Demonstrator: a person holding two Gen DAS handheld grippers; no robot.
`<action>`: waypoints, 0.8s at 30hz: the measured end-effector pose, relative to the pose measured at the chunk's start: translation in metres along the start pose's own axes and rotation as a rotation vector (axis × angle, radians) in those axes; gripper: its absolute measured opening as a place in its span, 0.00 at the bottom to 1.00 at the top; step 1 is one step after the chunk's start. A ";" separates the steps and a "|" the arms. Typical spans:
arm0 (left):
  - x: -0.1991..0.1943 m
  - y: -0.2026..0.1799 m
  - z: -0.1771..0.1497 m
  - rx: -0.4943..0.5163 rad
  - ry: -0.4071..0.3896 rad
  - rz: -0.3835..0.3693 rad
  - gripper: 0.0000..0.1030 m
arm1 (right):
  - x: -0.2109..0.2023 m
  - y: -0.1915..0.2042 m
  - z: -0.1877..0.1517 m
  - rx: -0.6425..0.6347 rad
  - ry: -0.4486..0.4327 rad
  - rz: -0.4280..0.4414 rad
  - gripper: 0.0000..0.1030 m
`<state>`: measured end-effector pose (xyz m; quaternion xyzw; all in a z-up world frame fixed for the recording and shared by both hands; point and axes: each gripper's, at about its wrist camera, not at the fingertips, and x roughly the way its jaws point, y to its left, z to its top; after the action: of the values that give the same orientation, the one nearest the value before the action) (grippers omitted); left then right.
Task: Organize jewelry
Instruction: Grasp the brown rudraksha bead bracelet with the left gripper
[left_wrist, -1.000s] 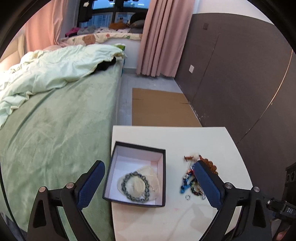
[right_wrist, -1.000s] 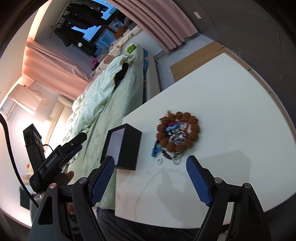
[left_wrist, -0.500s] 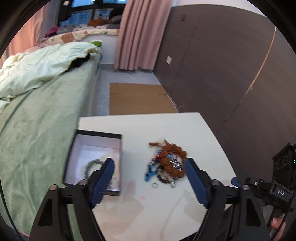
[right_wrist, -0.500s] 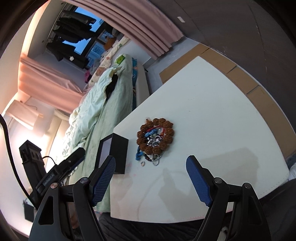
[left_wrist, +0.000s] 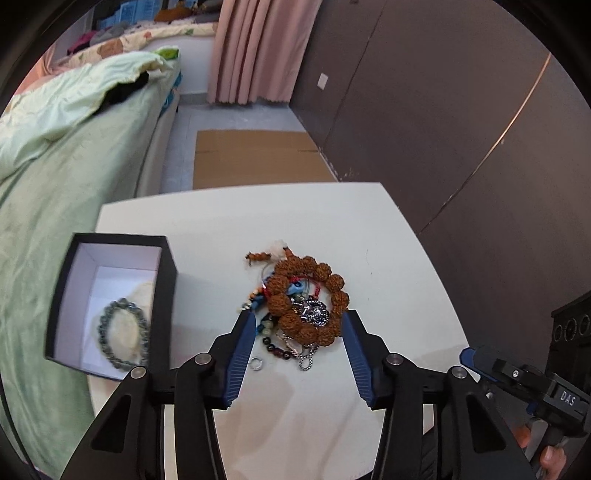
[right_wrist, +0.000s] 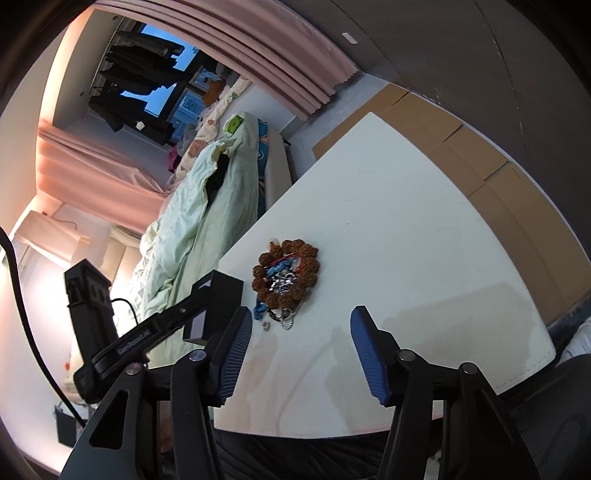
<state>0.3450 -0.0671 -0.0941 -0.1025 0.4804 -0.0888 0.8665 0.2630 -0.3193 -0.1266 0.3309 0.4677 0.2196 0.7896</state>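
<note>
A pile of jewelry lies on the white table (left_wrist: 332, 221): a brown rudraksha bead bracelet (left_wrist: 308, 302) over silver chains, blue cord and dark beads, with a small silver ring (left_wrist: 255, 364) beside it. My left gripper (left_wrist: 299, 328) is open, its fingertips on either side of the pile's near edge. A black box (left_wrist: 110, 306) at left holds a grey bead bracelet (left_wrist: 123, 338). In the right wrist view, my right gripper (right_wrist: 301, 325) is open and empty above the table, near side of the pile (right_wrist: 284, 275).
A bed with green cover (left_wrist: 55, 184) runs along the table's left side. Flat cardboard (left_wrist: 255, 158) lies on the floor beyond the table. A dark wall panel (left_wrist: 461, 129) stands to the right. The right gripper's body (left_wrist: 535, 387) shows at lower right.
My left gripper has swung right from over the box to the jewelry pile and come closer to it. The right gripper has drawn back and tilted.
</note>
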 end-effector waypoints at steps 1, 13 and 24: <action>0.005 0.000 0.001 -0.003 0.012 0.000 0.49 | 0.001 -0.003 0.001 0.005 0.001 -0.001 0.52; 0.054 0.004 0.007 -0.054 0.101 0.034 0.40 | 0.022 -0.026 0.012 0.050 0.046 -0.013 0.51; 0.063 0.014 0.009 -0.097 0.111 0.037 0.25 | 0.036 -0.020 0.017 0.038 0.075 -0.013 0.51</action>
<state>0.3865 -0.0691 -0.1447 -0.1304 0.5332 -0.0551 0.8340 0.2957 -0.3148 -0.1560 0.3343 0.5032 0.2177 0.7666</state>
